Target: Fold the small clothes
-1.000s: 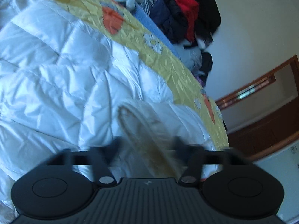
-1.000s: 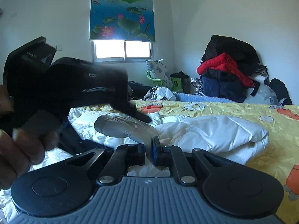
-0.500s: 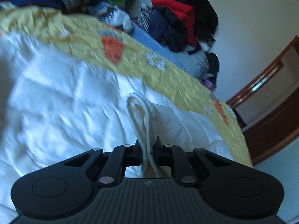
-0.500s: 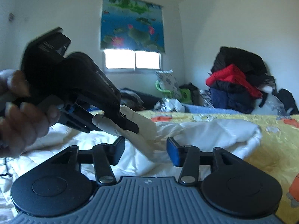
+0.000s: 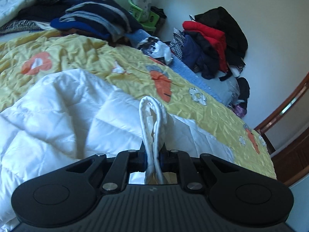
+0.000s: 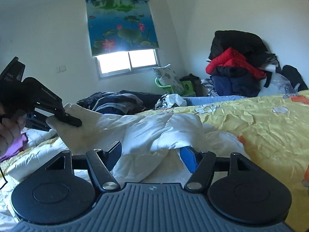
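One white sock (image 5: 153, 123) points lengthwise forward from the left gripper (image 5: 153, 157).

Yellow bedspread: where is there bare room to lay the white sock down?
The yellow carrot-print bedspread lies bare between the rumpled white duvet and the blue blanket edge. Crowded: folded dark clothes at the far end, piled jackets by the wall.
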Demonstrator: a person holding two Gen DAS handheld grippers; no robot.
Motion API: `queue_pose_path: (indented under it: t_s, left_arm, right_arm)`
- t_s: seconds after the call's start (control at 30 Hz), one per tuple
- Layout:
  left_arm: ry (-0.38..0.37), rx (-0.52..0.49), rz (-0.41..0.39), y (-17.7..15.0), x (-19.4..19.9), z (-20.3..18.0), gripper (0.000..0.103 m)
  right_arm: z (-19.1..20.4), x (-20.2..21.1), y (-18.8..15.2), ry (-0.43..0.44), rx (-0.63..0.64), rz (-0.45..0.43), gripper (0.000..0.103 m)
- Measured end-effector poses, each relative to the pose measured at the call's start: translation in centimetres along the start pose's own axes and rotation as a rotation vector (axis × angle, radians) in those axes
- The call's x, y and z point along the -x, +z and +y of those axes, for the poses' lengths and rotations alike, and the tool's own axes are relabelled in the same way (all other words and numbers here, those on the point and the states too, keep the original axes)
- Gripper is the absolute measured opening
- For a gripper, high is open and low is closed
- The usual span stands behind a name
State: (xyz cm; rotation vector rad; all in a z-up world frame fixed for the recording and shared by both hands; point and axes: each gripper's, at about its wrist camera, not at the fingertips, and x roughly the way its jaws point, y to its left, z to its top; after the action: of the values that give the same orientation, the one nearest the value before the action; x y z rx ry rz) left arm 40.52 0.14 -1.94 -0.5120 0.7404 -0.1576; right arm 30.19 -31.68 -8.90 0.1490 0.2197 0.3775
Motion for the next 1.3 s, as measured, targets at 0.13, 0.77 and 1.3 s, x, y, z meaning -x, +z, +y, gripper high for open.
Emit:
queue_pose_path:
  t_s: [0.13,0.77,1.3]
  left_arm:
    - [0.027,-0.016,0.007,-0.3,-0.2,0.6,0.011]
    - [0.200,0.061,0.070,-1.7,-2.4,5.8,0.011]
    - [0.236,-0.015,0.200,-0.7,-2.3,6.3,0.026]
  right_arm:
    - [0.6,0.9,0.4,0.056,0.030,-0.087,0.071]
    - [-5.7,-3.9,-0.4,0.040,-0.369,0.214,0.090]
    - [-4.9,-4.3,-0.6,0.047,-0.324,0.244,0.095]
